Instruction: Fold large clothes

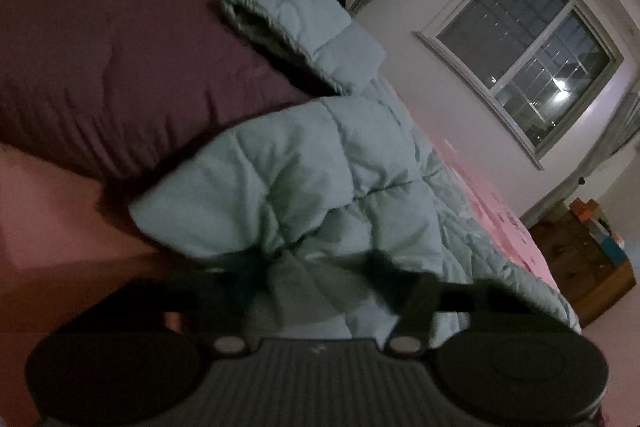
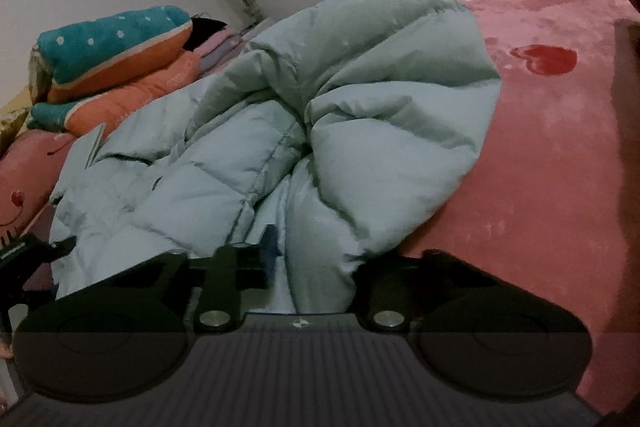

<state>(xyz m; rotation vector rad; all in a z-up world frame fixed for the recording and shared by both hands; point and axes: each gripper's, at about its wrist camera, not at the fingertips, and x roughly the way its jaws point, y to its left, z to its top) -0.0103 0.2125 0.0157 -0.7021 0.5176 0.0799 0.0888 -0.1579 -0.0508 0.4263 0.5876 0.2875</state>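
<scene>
A large pale-green puffer jacket point(image 1: 304, 171) lies bunched on a pink bed; it also fills the middle of the right wrist view point(image 2: 320, 115). Its hood point(image 1: 280, 23) rests against a purple pillow. My left gripper point(image 1: 316, 283) is shut on a fold of the jacket; the fabric bunches between its fingers and hides their tips. My right gripper point(image 2: 316, 267) is shut on another fold of the jacket, with the fabric puffed up just ahead of it. The left gripper shows at the lower left edge of the right wrist view point(image 2: 24, 255).
A big purple pillow point(image 1: 100, 59) lies left of the jacket. Folded orange and teal quilts point(image 2: 116, 63) are stacked at the head of the bed. The pink bedspread with red hearts point(image 2: 552, 147) stretches to the right. A window point(image 1: 532, 55) and a wooden cabinet point(image 1: 588, 267) stand beyond.
</scene>
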